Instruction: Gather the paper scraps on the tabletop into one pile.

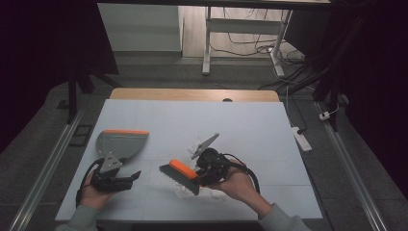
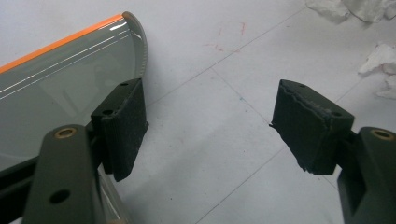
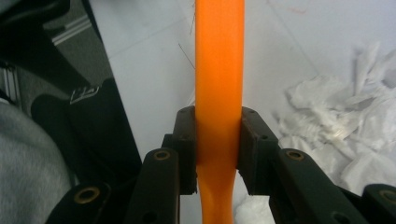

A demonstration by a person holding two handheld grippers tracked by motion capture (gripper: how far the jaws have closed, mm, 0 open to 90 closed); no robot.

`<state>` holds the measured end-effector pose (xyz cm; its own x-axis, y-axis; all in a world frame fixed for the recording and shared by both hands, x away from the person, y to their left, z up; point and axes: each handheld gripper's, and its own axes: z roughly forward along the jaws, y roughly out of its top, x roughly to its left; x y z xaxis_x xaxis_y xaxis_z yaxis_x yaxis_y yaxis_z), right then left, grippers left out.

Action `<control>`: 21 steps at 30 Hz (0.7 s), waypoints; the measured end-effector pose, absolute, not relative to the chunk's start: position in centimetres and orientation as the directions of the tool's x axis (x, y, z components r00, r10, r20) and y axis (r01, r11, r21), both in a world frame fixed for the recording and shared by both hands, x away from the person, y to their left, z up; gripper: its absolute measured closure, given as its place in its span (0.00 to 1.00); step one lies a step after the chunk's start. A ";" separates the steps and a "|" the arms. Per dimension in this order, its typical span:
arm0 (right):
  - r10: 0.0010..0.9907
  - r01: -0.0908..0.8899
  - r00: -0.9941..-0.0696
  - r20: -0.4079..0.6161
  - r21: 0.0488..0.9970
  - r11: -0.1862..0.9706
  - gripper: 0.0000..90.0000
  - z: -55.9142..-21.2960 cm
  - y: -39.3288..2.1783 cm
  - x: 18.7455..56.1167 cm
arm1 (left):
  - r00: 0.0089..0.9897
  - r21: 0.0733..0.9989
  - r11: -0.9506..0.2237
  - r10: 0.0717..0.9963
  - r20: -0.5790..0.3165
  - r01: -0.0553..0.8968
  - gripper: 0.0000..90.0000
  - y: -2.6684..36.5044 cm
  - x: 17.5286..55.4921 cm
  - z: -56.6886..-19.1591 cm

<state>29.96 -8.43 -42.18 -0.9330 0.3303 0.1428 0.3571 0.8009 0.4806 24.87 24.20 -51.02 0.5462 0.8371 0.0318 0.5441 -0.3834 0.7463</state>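
The high view looks forward and down from above the person's side of the counter point(image 1: 202, 120), taking in its whole white top and the floor beyond. The left gripper view rides low, looking closely along its jaws at the counter with the dustpan point(image 2: 60, 88) at its left. The right gripper view sits closer still, just behind the brush point(image 3: 219, 70). All three views share the shredded paper point(image 3: 341, 126) beside the brush.
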 end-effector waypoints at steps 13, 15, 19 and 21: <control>0.186 0.228 -0.971 0.153 0.334 0.915 0.79 -44.2 -5.0 27.5 | 0.546 0.745 -0.383 0.837 0.030 0.546 0.30 24.2 24.9 -51.1; 0.178 0.211 -0.975 0.134 0.297 0.931 0.79 -44.7 -4.2 27.6 | 0.545 0.746 -0.382 0.838 0.030 0.546 0.30 24.2 24.9 -51.1; 0.190 0.210 -0.977 0.100 0.263 0.942 0.79 -45.0 -3.5 28.6 | 0.546 0.745 -0.382 0.838 0.029 0.547 0.30 24.3 24.9 -51.2; 0.206 0.225 -0.974 0.100 0.263 0.938 0.79 -45.0 -3.6 29.3 | 0.546 0.745 -0.382 0.837 0.029 0.547 0.30 24.3 24.9 -51.2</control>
